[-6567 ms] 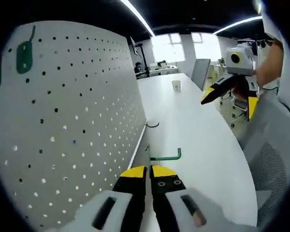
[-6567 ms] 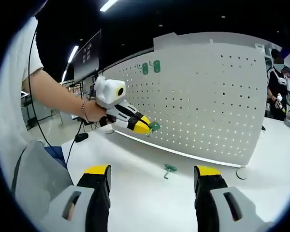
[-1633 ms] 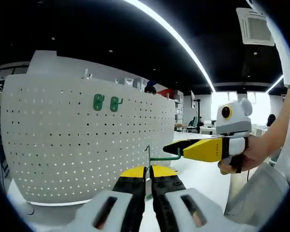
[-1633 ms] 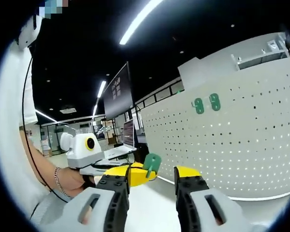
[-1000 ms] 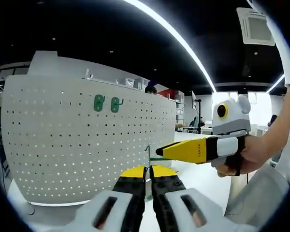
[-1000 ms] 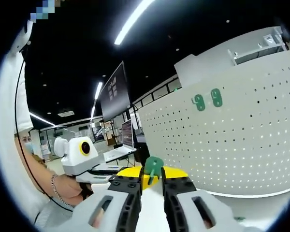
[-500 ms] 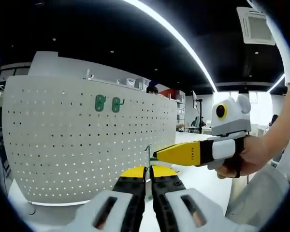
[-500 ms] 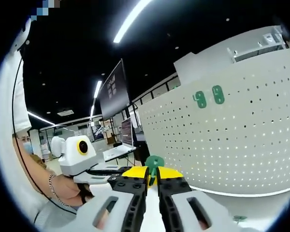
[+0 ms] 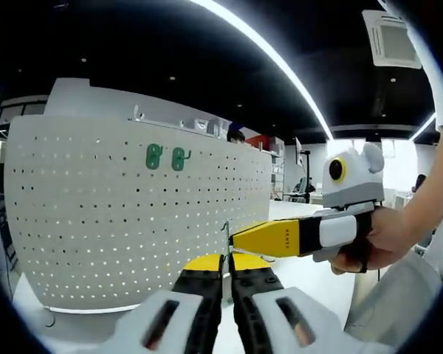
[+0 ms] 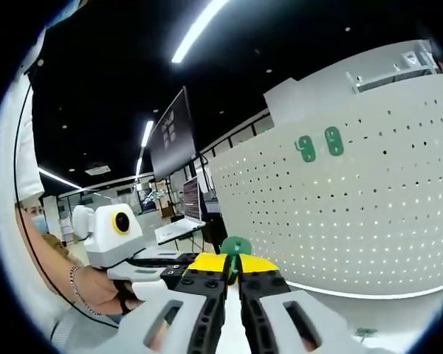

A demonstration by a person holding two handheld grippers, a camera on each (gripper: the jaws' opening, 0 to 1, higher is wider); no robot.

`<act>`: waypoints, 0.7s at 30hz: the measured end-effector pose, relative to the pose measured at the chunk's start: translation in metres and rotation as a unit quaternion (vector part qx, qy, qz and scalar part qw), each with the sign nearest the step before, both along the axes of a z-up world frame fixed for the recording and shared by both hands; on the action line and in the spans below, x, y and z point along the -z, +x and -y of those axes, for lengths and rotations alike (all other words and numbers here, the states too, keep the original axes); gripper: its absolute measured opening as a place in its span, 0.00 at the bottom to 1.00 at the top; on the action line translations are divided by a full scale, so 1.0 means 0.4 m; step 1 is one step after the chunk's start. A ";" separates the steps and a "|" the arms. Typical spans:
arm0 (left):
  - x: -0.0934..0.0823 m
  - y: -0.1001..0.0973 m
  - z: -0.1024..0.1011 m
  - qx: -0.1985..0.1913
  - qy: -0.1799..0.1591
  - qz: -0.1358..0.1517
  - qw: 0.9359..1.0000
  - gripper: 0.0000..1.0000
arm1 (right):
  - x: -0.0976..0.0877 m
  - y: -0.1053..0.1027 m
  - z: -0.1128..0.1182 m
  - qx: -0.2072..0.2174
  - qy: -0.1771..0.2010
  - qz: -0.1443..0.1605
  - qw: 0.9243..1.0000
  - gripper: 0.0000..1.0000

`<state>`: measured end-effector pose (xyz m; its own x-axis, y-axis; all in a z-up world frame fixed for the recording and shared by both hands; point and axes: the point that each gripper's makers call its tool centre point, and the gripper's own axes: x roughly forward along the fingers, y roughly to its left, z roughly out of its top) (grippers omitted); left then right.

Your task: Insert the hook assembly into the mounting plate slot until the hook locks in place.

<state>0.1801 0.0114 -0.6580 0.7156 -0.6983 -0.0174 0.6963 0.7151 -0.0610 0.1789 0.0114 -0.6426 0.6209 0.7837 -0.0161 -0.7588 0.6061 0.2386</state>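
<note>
1 hook [image 10: 235, 247] – 2 tools [image 10: 232, 274] clamped, 1 pegboard [image 9: 118, 214]

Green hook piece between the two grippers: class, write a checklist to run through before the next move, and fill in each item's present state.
1. Left gripper shut on the green hook's wire: ok.
2. Right gripper shut on the green hook's plate end: ok.
3. Both grippers meet at the same piece, tips close together: ok.
4. White pegboard upright and in view ahead: ok.
5. Two green plates already mounted high on the pegboard: ok.
6. Hook seated in a pegboard slot: not ok, it is held in the air, away from the board.
</note>
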 end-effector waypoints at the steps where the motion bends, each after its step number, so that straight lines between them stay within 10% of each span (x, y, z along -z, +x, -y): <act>1: 0.000 0.000 0.000 0.000 0.000 0.001 1.000 0.03 | 0.001 0.000 0.000 0.001 0.003 -0.005 1.000 0.02; 21: 0.008 -0.004 0.013 0.017 0.011 -0.004 1.000 0.06 | 0.006 -0.001 0.010 0.007 0.026 -0.045 0.999 0.00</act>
